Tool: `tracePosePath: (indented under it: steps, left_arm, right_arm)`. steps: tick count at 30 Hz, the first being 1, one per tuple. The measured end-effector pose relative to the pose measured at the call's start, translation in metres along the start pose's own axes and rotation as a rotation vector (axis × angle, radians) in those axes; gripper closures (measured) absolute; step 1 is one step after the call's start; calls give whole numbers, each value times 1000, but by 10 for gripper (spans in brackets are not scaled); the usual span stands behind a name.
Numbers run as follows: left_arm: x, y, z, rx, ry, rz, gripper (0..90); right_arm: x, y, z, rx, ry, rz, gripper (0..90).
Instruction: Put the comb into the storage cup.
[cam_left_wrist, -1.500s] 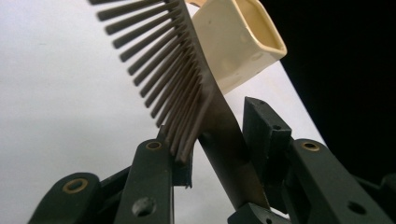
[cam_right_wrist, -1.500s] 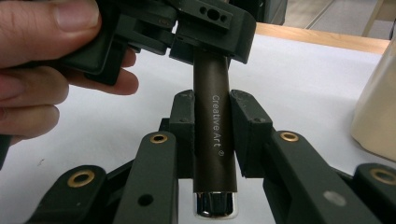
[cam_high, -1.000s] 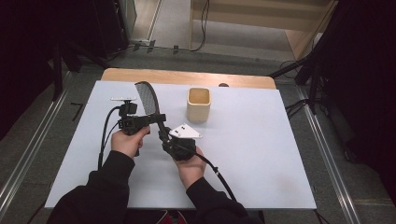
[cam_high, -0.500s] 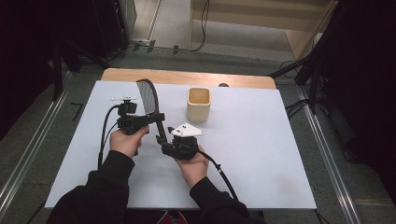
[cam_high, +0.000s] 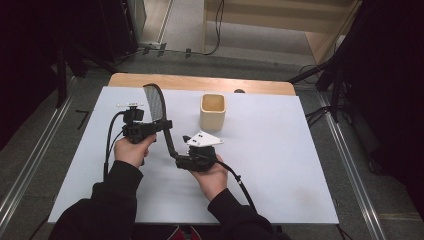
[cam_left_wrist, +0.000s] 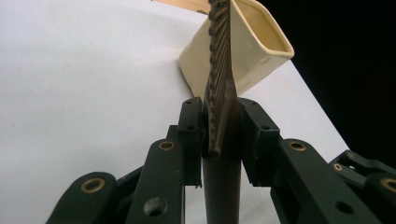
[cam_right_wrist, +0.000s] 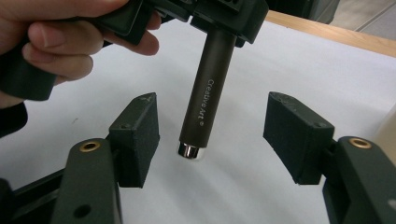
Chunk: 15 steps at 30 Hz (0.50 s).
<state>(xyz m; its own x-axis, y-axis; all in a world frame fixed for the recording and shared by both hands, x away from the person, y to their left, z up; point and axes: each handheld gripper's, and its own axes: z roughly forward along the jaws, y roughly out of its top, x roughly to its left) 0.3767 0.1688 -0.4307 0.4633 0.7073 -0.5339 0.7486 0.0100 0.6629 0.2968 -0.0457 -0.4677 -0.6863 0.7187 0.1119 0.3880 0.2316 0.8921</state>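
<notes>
One flat white table (cam_high: 280, 165) with a strip of wood (cam_high: 200, 82) along its far edge carries a single cream cup (cam_high: 213, 111), smooth, four-sided with rounded corners and open at the top. One tool, a strainer-like paddle (cam_high: 154, 104) with a perforated, ridged dark blade and a round matte brown handle (cam_right_wrist: 205, 100) ending in a shiny metal cap, is held above the table, left of the cup. Two black jointed grippers are present. The left gripper (cam_left_wrist: 219, 135) is clamped on the tool where blade meets handle, pads pressing both sides. The right gripper (cam_right_wrist: 212, 135) has just been opening; its jaws stand apart on either side of the handle's end without touching it.
</notes>
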Motion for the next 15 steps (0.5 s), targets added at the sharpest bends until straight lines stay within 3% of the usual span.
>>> tracePosePath:
  steps: [3, 11, 15]
  left_arm:
    - [0, 0, -1, -2, 3, 3, 724]
    - [2, 1, -2, -2, 4, 3, 724]
    - [2, 1, -1, 6, 0, 3, 724]
  right_arm:
    - [-2, -1, -2, -4, 1, -10, 273]
    - [-11, -4, -8, -1, 23, 19, 256]
    - [-13, -5, -12, 12, 21, 5, 256]
